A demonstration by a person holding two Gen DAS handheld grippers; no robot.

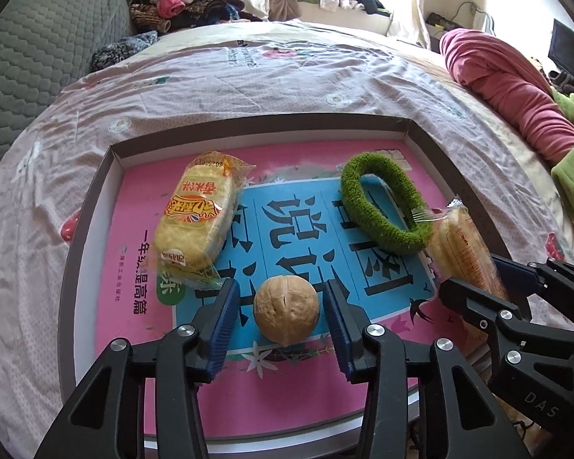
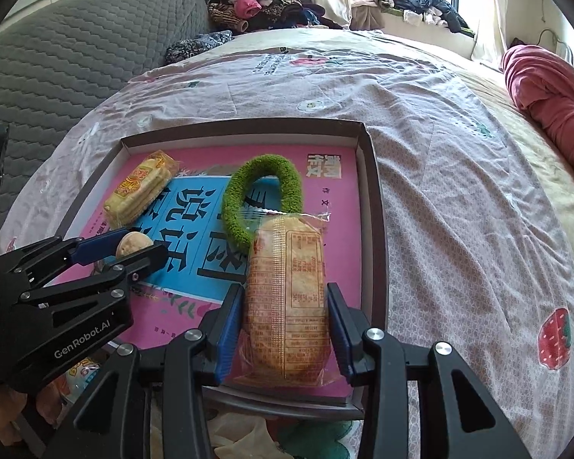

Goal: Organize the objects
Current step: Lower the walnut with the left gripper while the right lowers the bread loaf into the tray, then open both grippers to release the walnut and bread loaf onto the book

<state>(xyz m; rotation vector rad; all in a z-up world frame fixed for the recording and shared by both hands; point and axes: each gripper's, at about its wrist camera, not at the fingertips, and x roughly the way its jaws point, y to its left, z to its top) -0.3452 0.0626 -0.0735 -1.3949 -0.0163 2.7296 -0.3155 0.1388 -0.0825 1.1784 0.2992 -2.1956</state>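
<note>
A shallow grey box tray (image 1: 92,210) lies on the bed with a pink and blue book cover as its floor. A walnut (image 1: 287,311) rests on that floor between the fingers of my left gripper (image 1: 280,290), which is open, with a gap showing on each side. My right gripper (image 2: 283,290) is shut on a long cracker packet (image 2: 287,267) at the tray's near right edge. The packet's far end touches a fuzzy green ring (image 2: 271,164). A second, yellow cracker packet (image 1: 197,214) lies at the tray's left.
The tray's rim (image 2: 371,210) sits on a pale floral bedsheet (image 2: 459,191). A red blanket (image 2: 555,91) lies bunched at the right. A grey quilted cushion (image 2: 76,49) and a pile of clothes (image 2: 264,4) stand behind.
</note>
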